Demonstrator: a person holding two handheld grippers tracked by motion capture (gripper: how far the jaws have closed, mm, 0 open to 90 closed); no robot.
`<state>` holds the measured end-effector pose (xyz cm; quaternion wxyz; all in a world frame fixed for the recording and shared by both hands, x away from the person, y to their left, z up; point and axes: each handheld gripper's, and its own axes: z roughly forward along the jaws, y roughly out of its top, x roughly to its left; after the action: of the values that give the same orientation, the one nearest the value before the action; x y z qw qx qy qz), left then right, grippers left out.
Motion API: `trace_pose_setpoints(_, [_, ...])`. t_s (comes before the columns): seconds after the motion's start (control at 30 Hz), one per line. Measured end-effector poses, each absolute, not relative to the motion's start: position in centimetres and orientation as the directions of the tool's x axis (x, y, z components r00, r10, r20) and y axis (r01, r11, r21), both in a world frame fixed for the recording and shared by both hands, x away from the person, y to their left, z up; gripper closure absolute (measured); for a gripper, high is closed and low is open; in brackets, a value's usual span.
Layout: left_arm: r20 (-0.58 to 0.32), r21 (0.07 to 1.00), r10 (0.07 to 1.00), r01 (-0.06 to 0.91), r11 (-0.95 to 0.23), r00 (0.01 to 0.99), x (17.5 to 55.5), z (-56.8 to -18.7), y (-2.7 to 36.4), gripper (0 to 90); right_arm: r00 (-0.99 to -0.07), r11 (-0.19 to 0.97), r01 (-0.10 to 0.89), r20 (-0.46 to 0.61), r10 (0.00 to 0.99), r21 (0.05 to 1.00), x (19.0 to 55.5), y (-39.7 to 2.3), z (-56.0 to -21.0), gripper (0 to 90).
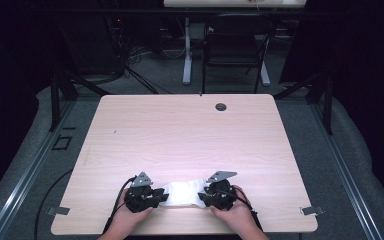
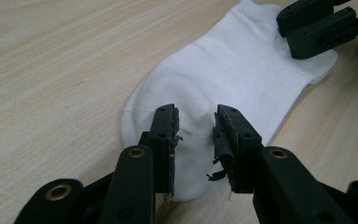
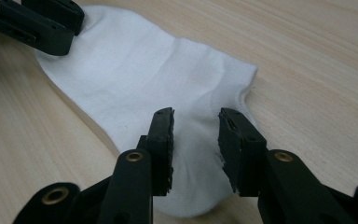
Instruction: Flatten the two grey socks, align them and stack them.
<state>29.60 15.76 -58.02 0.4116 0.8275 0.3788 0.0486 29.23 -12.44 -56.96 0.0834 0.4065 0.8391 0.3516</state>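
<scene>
From where I stand, the whole wooden surface (image 1: 190, 135) beyond the white sock (image 1: 182, 192) lies open to either hand. Only the small round grommet hole (image 1: 221, 107) marks its far edge. Near the front edge, the left tongs (image 1: 161, 198) and right tongs (image 1: 203, 196) hem the sock in from both ends.

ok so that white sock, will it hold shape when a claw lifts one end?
Probably not. The white sock lies flat and thin with soft creases, so it would likely droop. It looks light. On the smooth wooden table it may slide or bunch when pushed. Nothing suggests it is fragile.
</scene>
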Motion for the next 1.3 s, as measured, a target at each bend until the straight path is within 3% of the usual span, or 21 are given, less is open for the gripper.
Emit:
trace_pose_setpoints(0.67, [-0.221,0.735,0.68,0.578,-0.356,0.699,31.0,-58.3,16.0,68.1,-0.646,0.384,0.609,0.154,0.747,0.694,30.6,-12.5,-57.4,66.1])
trace_pose_setpoints(1.1, [-0.238,0.765,0.682,0.566,-0.307,0.691,30.7,-57.0,16.8,53.0,-0.645,0.342,0.576,0.157,0.748,0.742,30.2,-13.1,-56.4,57.3])
trace_pose_setpoints(1.3, [-0.23,0.775,0.709,0.566,-0.281,0.667,30.9,-56.6,18.0,50.8,-0.618,0.323,0.542,0.107,0.779,0.776,30.1,-14.1,-56.0,55.0])
